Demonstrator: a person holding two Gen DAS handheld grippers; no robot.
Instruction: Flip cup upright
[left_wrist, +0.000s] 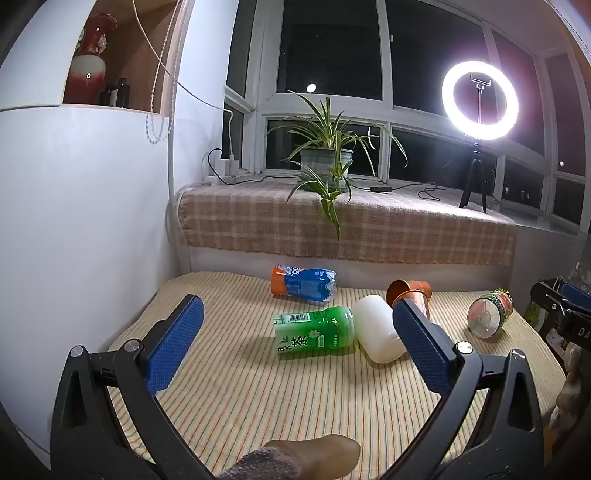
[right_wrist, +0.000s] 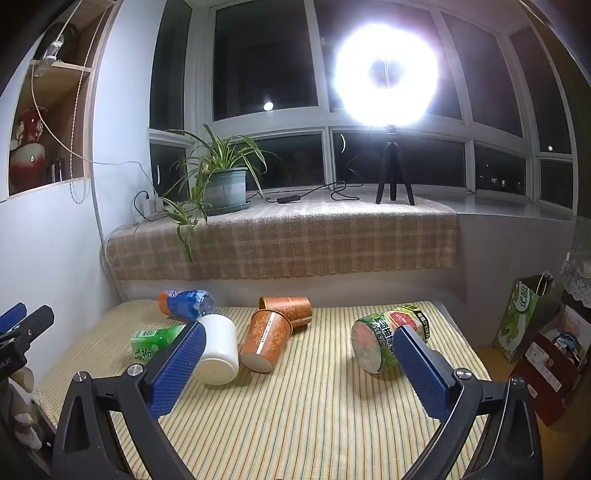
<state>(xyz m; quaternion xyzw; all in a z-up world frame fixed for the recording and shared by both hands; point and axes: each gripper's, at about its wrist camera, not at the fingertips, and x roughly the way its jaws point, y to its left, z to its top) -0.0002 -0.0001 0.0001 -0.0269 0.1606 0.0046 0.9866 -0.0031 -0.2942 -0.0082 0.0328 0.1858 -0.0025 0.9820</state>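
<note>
Several cups lie on their sides on the striped mat (left_wrist: 258, 413). A white cup (left_wrist: 378, 328) (right_wrist: 218, 349) lies mid-table beside a green tea cup (left_wrist: 314, 332) (right_wrist: 155, 339). Two orange patterned cups (right_wrist: 266, 343) (right_wrist: 288, 308) lie behind it; one shows in the left wrist view (left_wrist: 410, 291). A blue and orange cup (left_wrist: 303, 283) (right_wrist: 186, 299) lies at the back. A green and pink cup (left_wrist: 489, 313) (right_wrist: 388, 338) lies to the right. My left gripper (left_wrist: 295, 347) is open and empty, short of the green and white cups. My right gripper (right_wrist: 299, 365) is open and empty, short of the orange cups.
A plaid-covered windowsill (right_wrist: 280, 236) behind the table holds a potted plant (right_wrist: 221, 184) and a bright ring light on a tripod (right_wrist: 391, 173). A white wall (left_wrist: 81, 221) stands at the left. Bags (right_wrist: 524, 321) sit past the table's right edge.
</note>
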